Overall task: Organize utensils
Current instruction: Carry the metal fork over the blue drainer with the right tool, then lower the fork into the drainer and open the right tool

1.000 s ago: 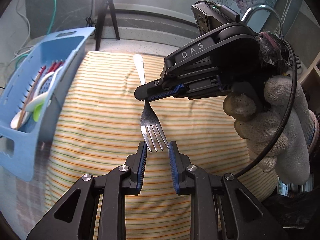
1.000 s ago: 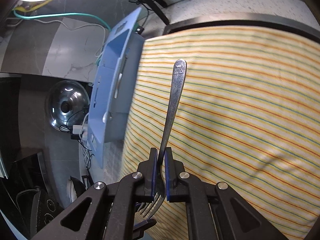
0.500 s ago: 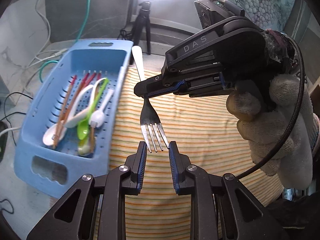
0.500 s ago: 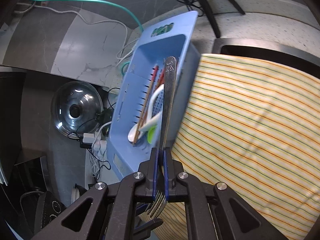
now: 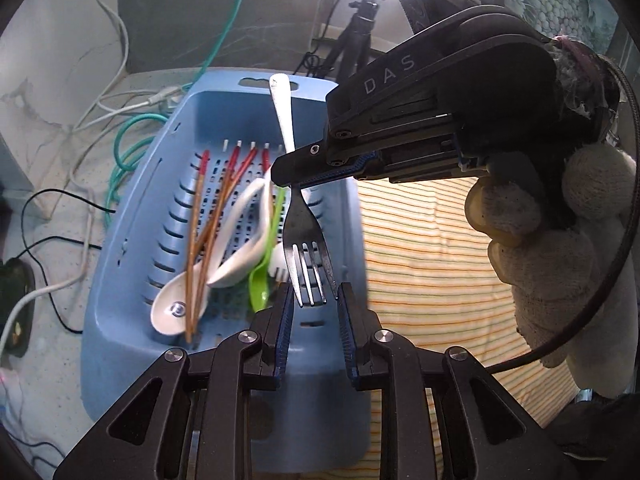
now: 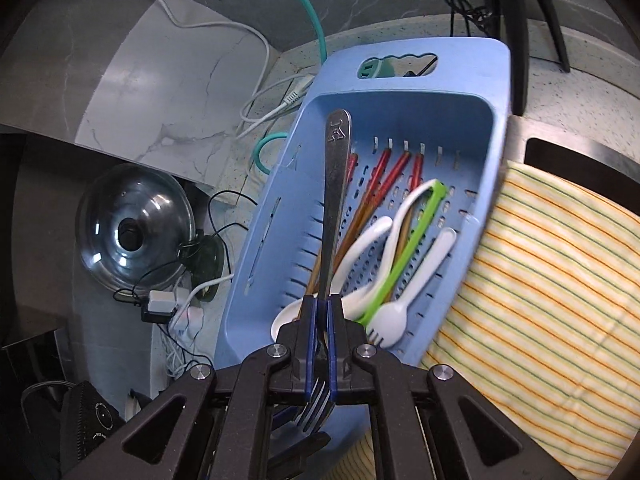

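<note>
Left gripper (image 5: 313,296): your fingers stand narrowly apart around the fork tines; whether the pads touch them, you cannot tell.
Right gripper (image 6: 322,312): your fingers are clamped on the fork's (image 6: 335,184) neck, tines toward the camera, handle pointing away.
Your right hand (image 5: 560,248): gloved, wrapped on the gripper handle.
Fork position: you hold it in the air over the blue basket (image 5: 120,248).
Basket: holds red-tipped chopsticks (image 6: 384,184), white spoons (image 5: 240,256), a green spoon (image 6: 416,240).
Striped cloth (image 6: 552,280): lies beside the basket's edge.

Blue basket (image 5: 132,240), red-tipped chopsticks (image 6: 380,184), green spoon (image 6: 416,236), striped yellow cloth (image 6: 540,280).
</note>
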